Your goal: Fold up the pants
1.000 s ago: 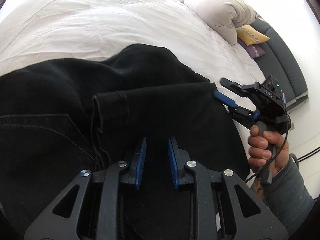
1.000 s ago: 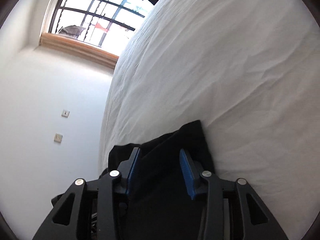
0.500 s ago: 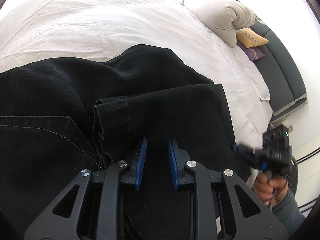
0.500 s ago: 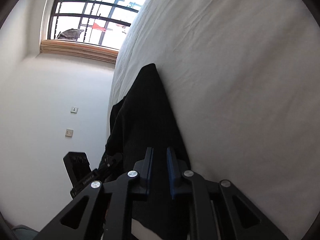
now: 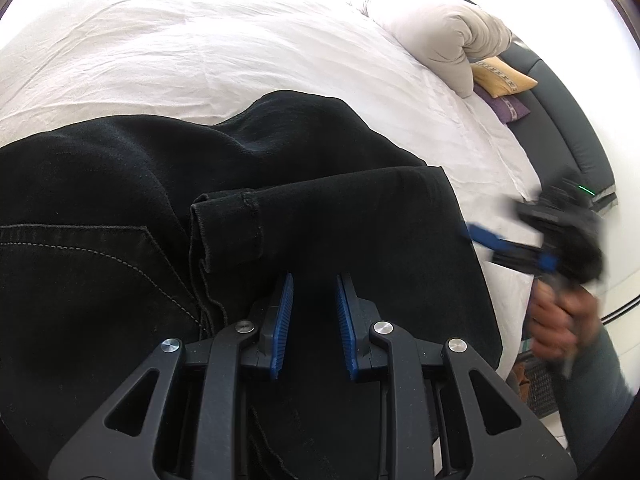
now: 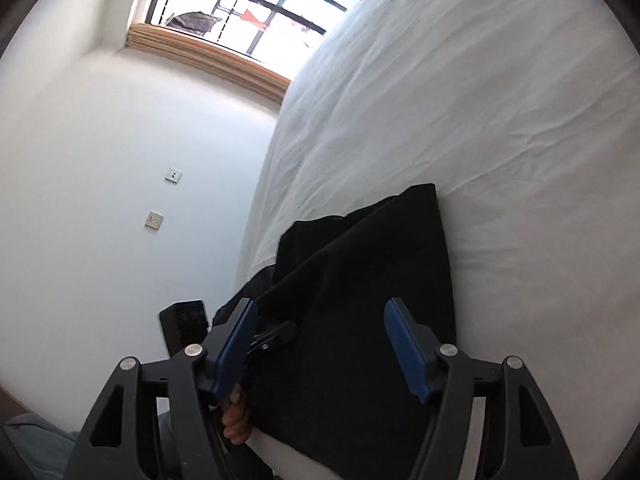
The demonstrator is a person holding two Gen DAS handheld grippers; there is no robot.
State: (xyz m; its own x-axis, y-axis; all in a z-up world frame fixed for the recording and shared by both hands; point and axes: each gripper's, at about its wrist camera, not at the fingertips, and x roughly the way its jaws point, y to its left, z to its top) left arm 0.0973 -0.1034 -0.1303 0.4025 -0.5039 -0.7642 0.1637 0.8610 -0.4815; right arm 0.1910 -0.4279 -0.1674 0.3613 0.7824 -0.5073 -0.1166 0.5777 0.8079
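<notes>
- Pants (image 5: 248, 208): black, folded over on themselves, they lie at the bed's (image 5: 224, 44) near edge, close to its right side; one hem end lies doubled on top, beside a stitched back pocket.
- Left gripper (image 5: 312, 316): your jaws stand narrowly apart over the top layer; whether they pinch cloth cannot be told.
- Right gripper (image 6: 320, 344): your jaws have just been opening and stand wide, released, with the pants under them but no pad pressing cloth. In the left view this gripper is blurred, off the pants' right edge, with your hand (image 5: 556, 324) on its handle.
- Pillow (image 5: 436, 28): rolled at the bed's far right corner, with two small cushions (image 5: 502, 80) beside it.
</notes>
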